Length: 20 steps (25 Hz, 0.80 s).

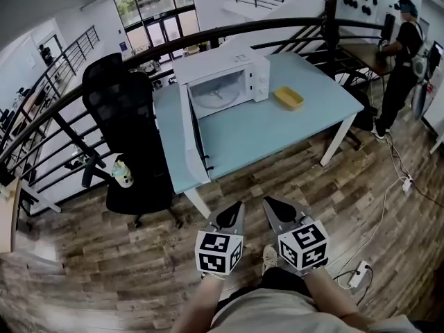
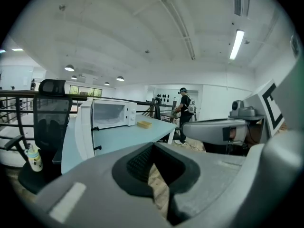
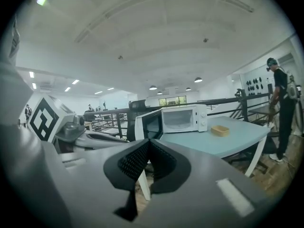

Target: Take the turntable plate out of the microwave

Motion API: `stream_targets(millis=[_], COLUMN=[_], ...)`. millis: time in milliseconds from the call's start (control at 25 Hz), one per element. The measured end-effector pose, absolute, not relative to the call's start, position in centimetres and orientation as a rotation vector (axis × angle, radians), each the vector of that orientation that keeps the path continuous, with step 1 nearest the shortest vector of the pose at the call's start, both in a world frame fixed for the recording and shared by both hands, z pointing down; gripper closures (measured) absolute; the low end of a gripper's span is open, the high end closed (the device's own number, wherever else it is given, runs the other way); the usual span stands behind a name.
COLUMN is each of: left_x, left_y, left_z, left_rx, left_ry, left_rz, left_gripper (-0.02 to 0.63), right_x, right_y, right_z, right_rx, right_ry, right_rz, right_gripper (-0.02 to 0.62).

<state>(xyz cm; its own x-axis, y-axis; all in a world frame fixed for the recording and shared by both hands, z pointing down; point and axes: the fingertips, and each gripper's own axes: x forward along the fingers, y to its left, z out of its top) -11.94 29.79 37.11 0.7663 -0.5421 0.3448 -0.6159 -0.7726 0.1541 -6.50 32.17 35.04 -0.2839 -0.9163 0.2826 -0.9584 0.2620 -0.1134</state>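
Observation:
The white microwave (image 1: 229, 75) stands at the back of a light blue table (image 1: 277, 130), its door (image 1: 191, 141) swung wide open toward me. Inside lies the pale round turntable plate (image 1: 211, 97). Both grippers hover low over the wooden floor, well short of the table. My left gripper (image 1: 239, 205) and my right gripper (image 1: 268, 201) are side by side, each shut with nothing between the jaws. The left gripper view has the microwave (image 2: 110, 114) far off beyond the closed jaws (image 2: 154, 144). The right gripper view also shows it (image 3: 183, 118) past the closed jaws (image 3: 147, 140).
A yellow tray (image 1: 288, 97) lies on the table right of the microwave. A black office chair (image 1: 121, 116) stands left of the table with a bottle (image 1: 123, 172) on its seat. A black railing (image 1: 83, 96) runs behind. A person (image 1: 402, 54) stands at the far right. A power strip (image 1: 357, 275) lies on the floor.

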Motion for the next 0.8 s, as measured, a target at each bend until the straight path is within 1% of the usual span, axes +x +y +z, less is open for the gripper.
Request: stream_targets(millis=[480, 800], left_x=[-3.3, -0.1], left_y=[19.7, 16.5], left_z=[35.7, 36.7], left_rx=[2.665, 2.621], left_ry=[-1.058, -1.082], left_rz=[0.339, 0.357], left_gripper=[0.606, 0.606], right_x=[3.0, 5.9], right_y=[21.7, 19.2], right_z=[34.6, 35.4], right_rx=[1.660, 1.611], right_ry=[-2.388, -2.414], right_rz=[0.293, 0.319], right_gripper=[0.571, 0.571])
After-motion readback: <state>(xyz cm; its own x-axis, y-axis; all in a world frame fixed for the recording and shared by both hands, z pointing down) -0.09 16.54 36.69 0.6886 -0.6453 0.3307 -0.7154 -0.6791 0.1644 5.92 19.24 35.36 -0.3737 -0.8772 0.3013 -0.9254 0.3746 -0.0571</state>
